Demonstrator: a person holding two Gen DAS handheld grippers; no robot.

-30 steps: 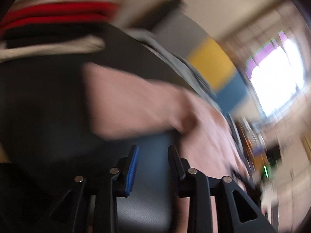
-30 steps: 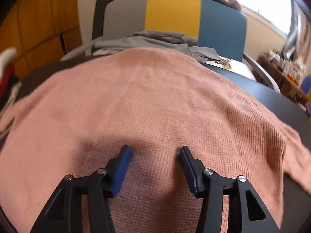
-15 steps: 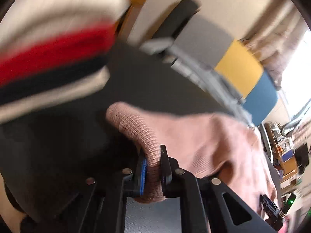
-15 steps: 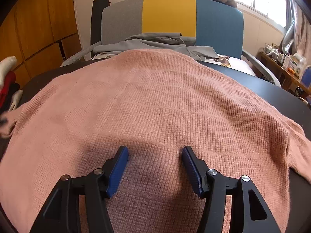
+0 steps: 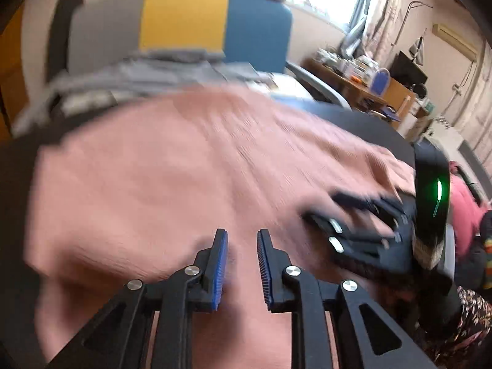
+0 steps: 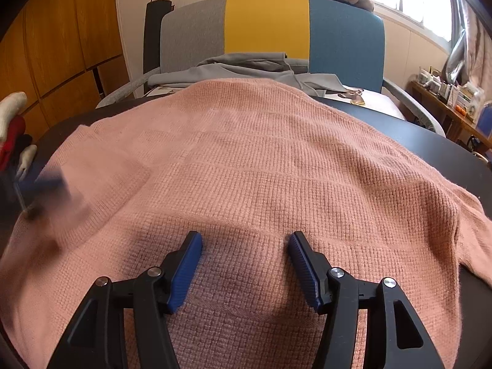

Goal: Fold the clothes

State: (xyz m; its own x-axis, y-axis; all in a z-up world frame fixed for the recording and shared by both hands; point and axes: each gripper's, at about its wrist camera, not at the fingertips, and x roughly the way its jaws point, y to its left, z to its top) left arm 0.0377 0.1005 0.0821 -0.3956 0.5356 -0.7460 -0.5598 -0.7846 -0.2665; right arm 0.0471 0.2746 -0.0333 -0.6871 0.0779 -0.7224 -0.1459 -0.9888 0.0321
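A pink knit sweater (image 6: 261, 169) lies spread over the dark round table (image 6: 424, 141). Its left sleeve (image 6: 104, 172) is folded in over the body. My right gripper (image 6: 245, 243) is open, resting low on the sweater near its front hem. My left gripper (image 5: 242, 240) is over the sweater (image 5: 172, 172) with a small gap between the pads and nothing in it. The right gripper (image 5: 347, 218) shows blurred at the right of the left wrist view. The left gripper (image 6: 43, 190) shows as a dark blur at the left of the right wrist view.
A grey, yellow and blue chair (image 6: 270, 27) stands behind the table with grey clothes (image 6: 246, 67) on its seat. A stack of folded red, black and white clothes (image 6: 12, 129) sits at the table's left edge. A cluttered desk (image 6: 452, 98) stands at the right.
My left gripper, shut on the sleeve cuff half a second ago, has carried it right over the body, let go and swung to face the chair. The right gripper stayed put, open.
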